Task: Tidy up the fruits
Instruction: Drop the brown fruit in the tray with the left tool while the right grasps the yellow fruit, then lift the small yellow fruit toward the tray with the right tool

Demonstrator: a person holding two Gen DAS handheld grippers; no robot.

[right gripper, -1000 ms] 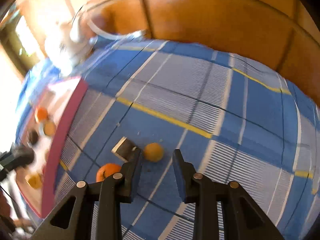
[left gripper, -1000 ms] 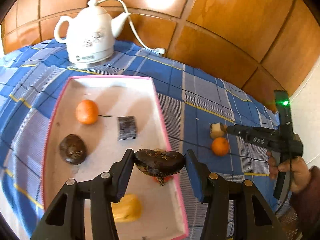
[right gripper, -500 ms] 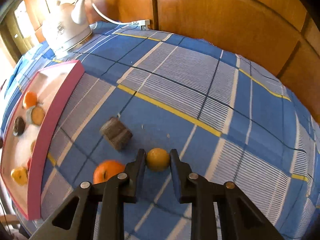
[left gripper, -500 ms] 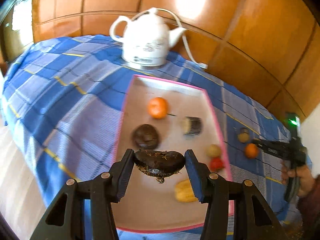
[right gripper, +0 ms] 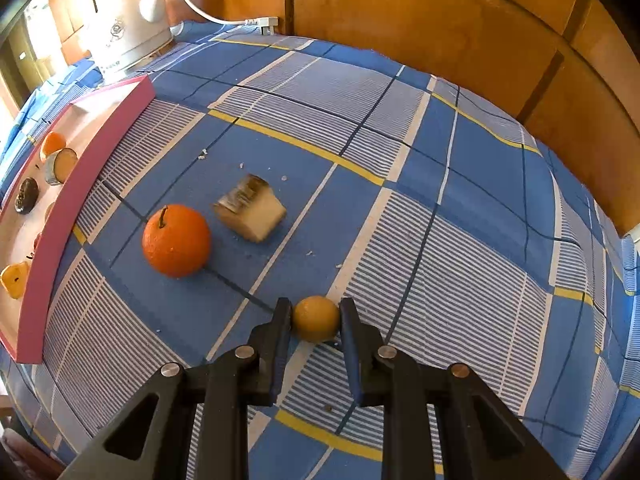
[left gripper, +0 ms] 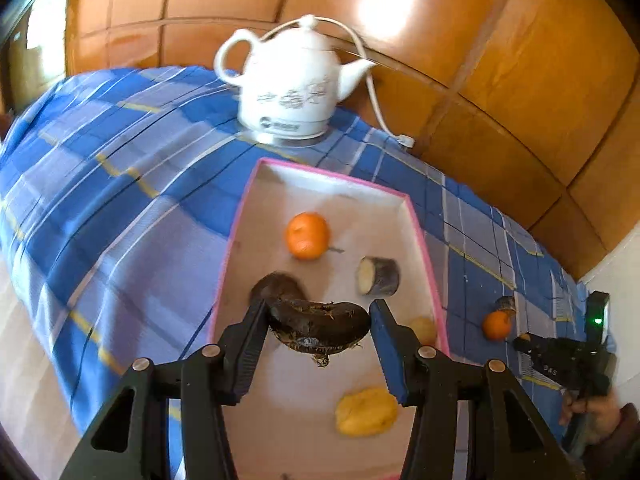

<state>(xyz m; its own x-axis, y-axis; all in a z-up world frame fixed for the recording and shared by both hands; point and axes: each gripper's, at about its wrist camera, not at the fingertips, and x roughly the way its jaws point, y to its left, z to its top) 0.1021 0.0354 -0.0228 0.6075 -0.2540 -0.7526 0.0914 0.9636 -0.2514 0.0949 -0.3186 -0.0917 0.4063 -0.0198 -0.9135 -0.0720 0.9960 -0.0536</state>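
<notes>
While clamped between right gripper (right gripper: pixel 316 316) jaws, small yellow fruit (right gripper: pixel 316 318) — left gripper (left gripper: pixel 318 322) jaws gripping dark shrivelled fruit (left gripper: pixel 318 320).

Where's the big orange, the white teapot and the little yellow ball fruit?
big orange (right gripper: pixel 176 241), right wrist view, middle of its peel
white teapot (left gripper: pixel 289 92), left wrist view, its belly
little yellow fruit (right gripper: pixel 316 318), right wrist view, its front

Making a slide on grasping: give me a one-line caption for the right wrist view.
Right tool shut on a small yellow fruit on the blue plaid tablecloth, orange nearby.
</notes>
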